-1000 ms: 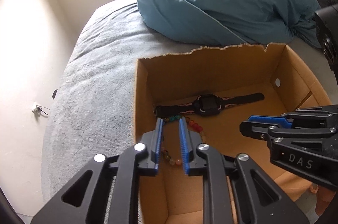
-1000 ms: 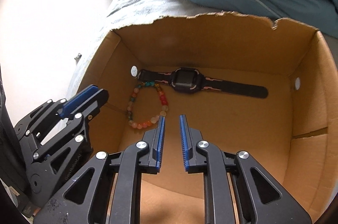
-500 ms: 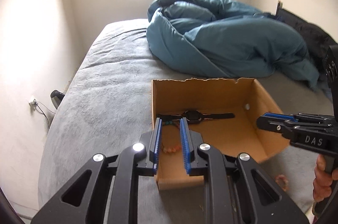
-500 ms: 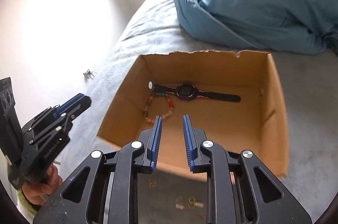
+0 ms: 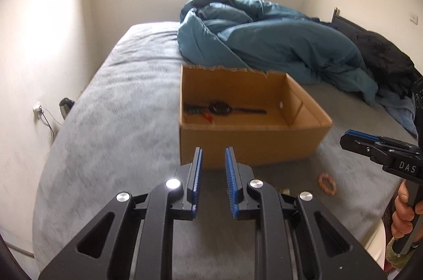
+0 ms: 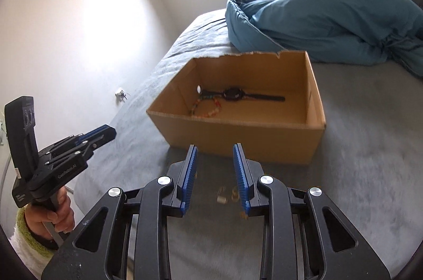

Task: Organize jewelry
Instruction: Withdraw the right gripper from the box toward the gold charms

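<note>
An open cardboard box [image 5: 251, 145] [image 6: 238, 137] sits on the grey bed. Inside lie a black watch [image 5: 219, 107] [image 6: 232, 94] and a multicoloured bead bracelet [image 5: 201, 113] [image 6: 208, 108]. My left gripper [image 5: 213, 155] hovers in front of the box, its jaws a narrow gap apart with nothing between them; the right wrist view shows it at the left [image 6: 111, 132]. My right gripper [image 6: 214, 150] [image 5: 349, 138] is also short of the box, jaws opening and empty. An orange bracelet [image 5: 327, 182] and small metal pieces [image 6: 222, 198] lie on the bed near it.
A crumpled blue duvet [image 5: 264, 42] [image 6: 317, 10] is heaped behind the box, with dark clothing [image 5: 380, 52] to its right. A white wall runs along the bed's left side, with a socket [image 5: 38, 108] and a kettle [image 5: 66, 105] low down. A hand [image 6: 58, 211] holds the left gripper.
Both grippers have drawn back and up from inside the box to the bed in front of it. The right gripper's jaws have widened; the left's gap is unchanged.
</note>
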`<state>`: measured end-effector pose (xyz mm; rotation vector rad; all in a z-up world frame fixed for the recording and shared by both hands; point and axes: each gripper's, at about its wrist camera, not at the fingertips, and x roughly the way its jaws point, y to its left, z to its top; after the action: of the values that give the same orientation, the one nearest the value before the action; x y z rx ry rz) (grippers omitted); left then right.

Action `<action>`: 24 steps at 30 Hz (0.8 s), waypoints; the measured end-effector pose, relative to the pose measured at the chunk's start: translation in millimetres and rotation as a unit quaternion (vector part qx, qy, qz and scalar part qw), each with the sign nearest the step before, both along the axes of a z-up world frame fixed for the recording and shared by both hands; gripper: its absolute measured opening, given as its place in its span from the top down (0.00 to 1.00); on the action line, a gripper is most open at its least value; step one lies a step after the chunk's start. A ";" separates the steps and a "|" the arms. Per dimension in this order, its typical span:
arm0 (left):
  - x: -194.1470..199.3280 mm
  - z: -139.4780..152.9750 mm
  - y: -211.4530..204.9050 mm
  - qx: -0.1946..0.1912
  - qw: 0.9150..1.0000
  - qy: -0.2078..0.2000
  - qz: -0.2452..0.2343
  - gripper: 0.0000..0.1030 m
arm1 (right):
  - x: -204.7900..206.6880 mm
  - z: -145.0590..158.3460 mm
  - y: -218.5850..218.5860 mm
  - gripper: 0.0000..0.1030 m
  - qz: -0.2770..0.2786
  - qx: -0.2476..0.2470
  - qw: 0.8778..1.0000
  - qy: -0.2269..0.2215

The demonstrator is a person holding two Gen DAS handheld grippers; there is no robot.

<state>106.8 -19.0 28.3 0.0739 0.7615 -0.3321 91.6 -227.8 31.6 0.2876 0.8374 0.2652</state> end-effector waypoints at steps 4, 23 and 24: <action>-12.0 -15.3 -6.1 0.007 1.000 0.010 -0.002 0.83 | -18.2 -11.9 0.2 0.62 0.002 0.001 1.000 -0.002; -17.3 -48.9 4.7 0.022 0.998 0.037 0.037 0.46 | -54.5 -51.7 7.2 0.53 0.004 -0.033 0.999 0.007; -17.7 -51.3 5.8 0.021 0.998 0.037 0.036 0.45 | -55.9 -54.2 6.1 0.53 0.004 -0.034 0.999 0.008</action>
<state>89.2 -13.2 -23.0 0.0742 0.8420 -0.2517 35.8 -221.8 -22.6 0.2232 0.8618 0.2417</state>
